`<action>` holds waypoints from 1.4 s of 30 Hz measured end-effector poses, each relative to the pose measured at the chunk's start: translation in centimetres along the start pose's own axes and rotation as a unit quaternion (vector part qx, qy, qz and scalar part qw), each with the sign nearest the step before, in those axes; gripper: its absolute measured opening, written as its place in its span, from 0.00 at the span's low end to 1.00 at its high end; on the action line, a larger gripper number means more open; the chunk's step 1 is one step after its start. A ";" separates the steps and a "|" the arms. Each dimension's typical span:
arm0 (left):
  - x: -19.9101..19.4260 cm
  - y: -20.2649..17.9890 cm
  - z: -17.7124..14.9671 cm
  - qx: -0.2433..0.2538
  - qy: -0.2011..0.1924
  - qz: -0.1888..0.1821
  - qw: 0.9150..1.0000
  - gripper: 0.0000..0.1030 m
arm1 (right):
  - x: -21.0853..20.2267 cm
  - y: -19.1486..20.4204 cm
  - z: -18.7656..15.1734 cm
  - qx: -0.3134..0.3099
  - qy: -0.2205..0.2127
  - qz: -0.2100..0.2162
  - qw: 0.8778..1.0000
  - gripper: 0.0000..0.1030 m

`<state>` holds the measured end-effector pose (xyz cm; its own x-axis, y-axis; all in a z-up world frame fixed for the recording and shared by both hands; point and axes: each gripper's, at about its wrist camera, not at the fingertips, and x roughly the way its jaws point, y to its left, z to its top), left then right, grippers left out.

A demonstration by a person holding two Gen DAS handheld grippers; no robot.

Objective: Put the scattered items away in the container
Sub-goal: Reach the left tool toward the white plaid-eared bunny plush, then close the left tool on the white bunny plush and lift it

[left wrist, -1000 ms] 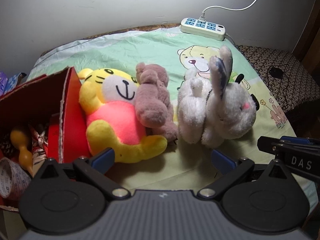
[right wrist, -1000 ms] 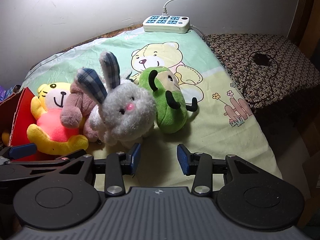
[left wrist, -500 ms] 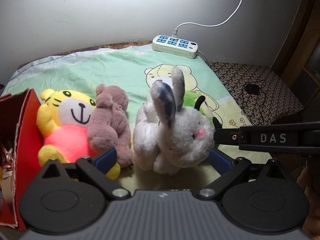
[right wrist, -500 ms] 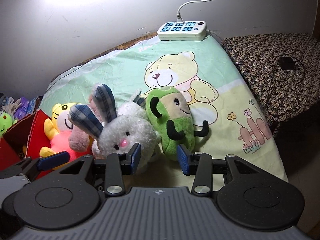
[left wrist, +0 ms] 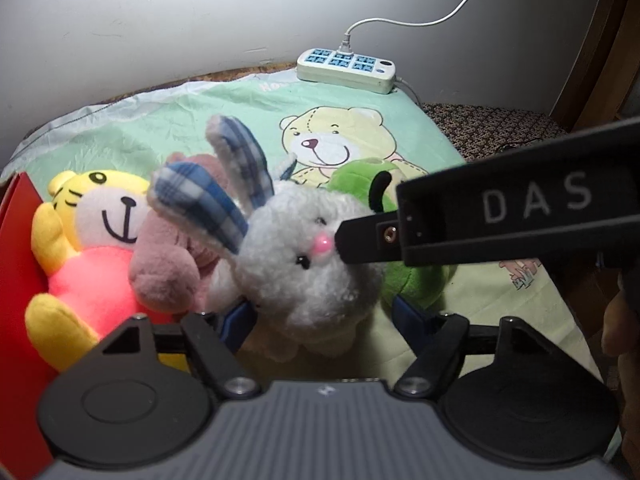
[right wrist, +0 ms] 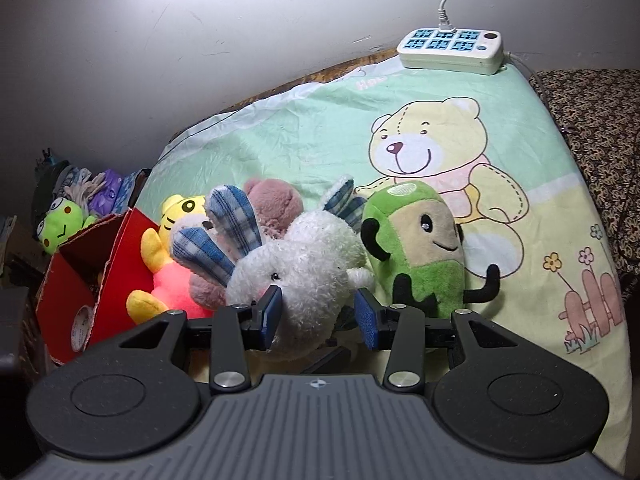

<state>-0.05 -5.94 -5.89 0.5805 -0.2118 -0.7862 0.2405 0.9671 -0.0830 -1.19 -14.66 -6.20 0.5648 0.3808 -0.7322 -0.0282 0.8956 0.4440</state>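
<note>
A grey-white plush rabbit (left wrist: 308, 268) with blue checked ears lies on the bear-print mat, also in the right wrist view (right wrist: 308, 260). My left gripper (left wrist: 324, 316) is open with the rabbit's body between its jaws. My right gripper (right wrist: 318, 314) is open, its jaws on either side of the rabbit; it crosses the left wrist view by the rabbit's nose. A brown plush (left wrist: 168, 260), a yellow tiger plush (left wrist: 92, 248) and a green plush (right wrist: 424, 252) lie beside the rabbit. The red cardboard box (right wrist: 72, 280) stands at the left.
A white power strip (right wrist: 450, 50) lies at the mat's far edge by the wall. A dark patterned cushion (right wrist: 600, 120) is to the right. A green frog toy (right wrist: 60, 226) and other items sit behind the box.
Both grippers have moved in toward the rabbit, which now sits between both pairs of jaws. The right gripper now crosses the left wrist view closer.
</note>
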 end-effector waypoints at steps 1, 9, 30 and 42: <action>0.2 0.2 0.0 -0.003 0.002 0.004 1.000 0.68 | 0.3 0.0 0.1 0.000 0.003 0.010 1.000 0.42; 0.5 3.1 0.4 -0.048 0.001 -0.004 0.999 0.58 | 1.7 0.9 0.9 -0.018 0.014 0.060 0.998 0.43; -0.5 5.2 1.0 -0.074 -0.012 -0.024 0.997 0.56 | 3.7 1.2 2.1 -0.039 0.021 0.111 0.993 0.50; -3.6 3.2 0.6 -0.030 -0.035 -0.012 0.999 0.51 | 0.5 1.2 1.1 -0.027 0.002 0.123 0.992 0.46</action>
<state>-0.84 -2.14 -2.98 0.6282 -0.2419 -0.7395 0.2095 0.9679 -0.1387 -0.06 -13.60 -5.48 0.5316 0.5896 -0.6082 -0.2087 0.7870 0.5805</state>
